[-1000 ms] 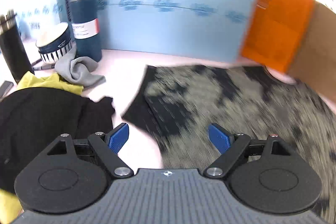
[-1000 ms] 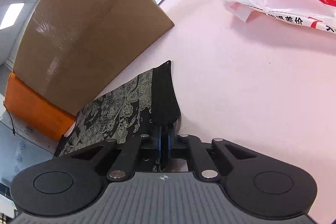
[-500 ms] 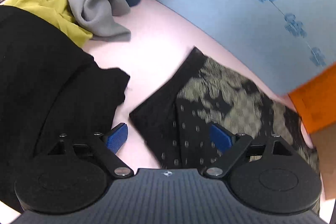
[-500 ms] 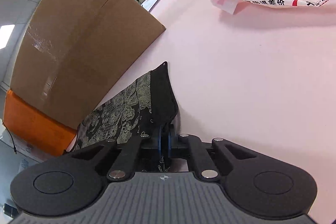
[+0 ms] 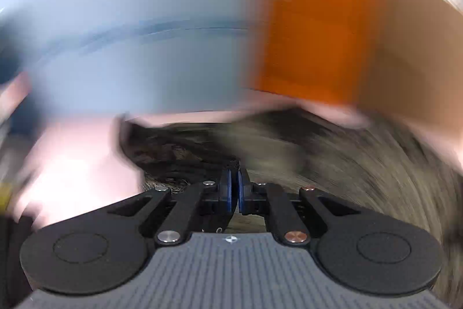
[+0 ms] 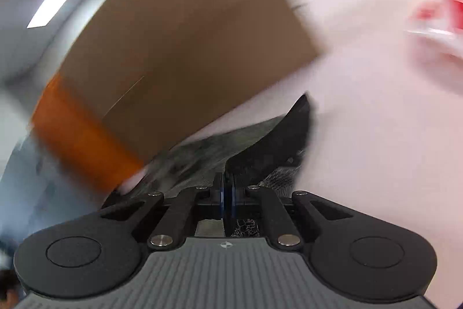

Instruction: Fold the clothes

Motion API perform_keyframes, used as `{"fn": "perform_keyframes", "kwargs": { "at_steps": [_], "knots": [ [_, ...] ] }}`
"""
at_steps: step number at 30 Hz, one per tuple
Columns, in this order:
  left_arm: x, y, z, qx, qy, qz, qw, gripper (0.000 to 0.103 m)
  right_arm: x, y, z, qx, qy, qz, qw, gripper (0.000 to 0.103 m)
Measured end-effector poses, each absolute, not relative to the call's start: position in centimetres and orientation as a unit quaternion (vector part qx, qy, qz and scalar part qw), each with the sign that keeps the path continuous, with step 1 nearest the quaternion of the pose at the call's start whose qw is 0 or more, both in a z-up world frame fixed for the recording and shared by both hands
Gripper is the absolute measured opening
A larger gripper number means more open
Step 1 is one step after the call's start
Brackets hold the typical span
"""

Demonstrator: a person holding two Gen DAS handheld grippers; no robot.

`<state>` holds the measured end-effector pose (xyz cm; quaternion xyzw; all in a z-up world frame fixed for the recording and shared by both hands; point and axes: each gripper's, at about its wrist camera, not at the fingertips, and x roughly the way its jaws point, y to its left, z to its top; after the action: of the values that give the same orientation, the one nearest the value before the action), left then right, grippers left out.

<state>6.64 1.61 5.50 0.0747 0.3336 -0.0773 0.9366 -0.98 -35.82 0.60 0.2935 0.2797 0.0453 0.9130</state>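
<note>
The black garment with the pale lace-like print (image 5: 332, 164) lies across the pink table, smeared by motion blur. My left gripper (image 5: 233, 175) is shut, its blue pads pinching a dark edge of the cloth that pokes up between the tips. In the right wrist view the same garment (image 6: 272, 141) rises off the table, its black corner pointing up and to the right. My right gripper (image 6: 227, 178) is shut on that cloth, which also hangs out below the pads.
A light blue board (image 5: 130, 48) and an orange box (image 5: 312, 34) stand behind the garment. A brown cardboard box (image 6: 179, 48) leans at the back. A red and white plastic bag (image 6: 439, 5) sits far right on the pink table (image 6: 376, 120).
My left gripper went from wide open to shut on the garment's edge and swung right, away from the black clothes pile. The right gripper kept its grip while its view rolled and blurred.
</note>
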Motion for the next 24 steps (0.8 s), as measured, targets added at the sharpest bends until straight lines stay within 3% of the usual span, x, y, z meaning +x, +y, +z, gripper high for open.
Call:
{"fn": "perform_keyframes", "kwargs": {
  "at_steps": [2,6,11,16,17,18,19,20,24],
  "knots": [
    [4.9,-2.9,3.7,0.165,0.328,-0.141,0.92,0.004,0.9,-30.8,0.6,0.224,0.327,0.127,0.909,0.005],
    [2.6,-6.1,1.1,0.231,0.345,-0.176,0.893,0.005,1.7,-25.7,-0.6,0.152,0.371,0.182,0.898,0.005],
    [0.9,-6.2,0.2,0.267,0.329,-0.178,0.888,0.01,1.7,-24.9,-1.0,0.135,0.376,0.192,0.896,0.005],
    [0.9,-6.2,0.1,0.295,0.315,-0.147,0.89,0.021,1.9,-25.2,-0.9,0.139,0.378,0.183,0.897,0.008],
    [0.9,-6.2,0.2,0.299,0.312,-0.146,0.89,0.036,1.7,-25.3,-0.9,0.144,0.376,0.184,0.897,0.02],
    [0.6,-6.2,0.4,0.307,0.306,-0.148,0.889,0.06,1.6,-25.3,-0.9,0.15,0.375,0.186,0.895,0.033],
    [0.4,-6.1,0.6,0.315,0.295,-0.151,0.889,0.069,1.4,-25.3,-0.8,0.16,0.373,0.193,0.893,0.059],
    [0.1,-5.9,0.8,0.321,0.283,-0.154,0.89,0.074,1.3,-25.4,-0.6,0.17,0.372,0.203,0.889,0.063],
    [-1.3,-4.0,1.8,0.328,0.267,-0.166,0.891,0.075,0.8,-25.2,1.3,0.192,0.385,0.227,0.874,0.063]
  ]
}}
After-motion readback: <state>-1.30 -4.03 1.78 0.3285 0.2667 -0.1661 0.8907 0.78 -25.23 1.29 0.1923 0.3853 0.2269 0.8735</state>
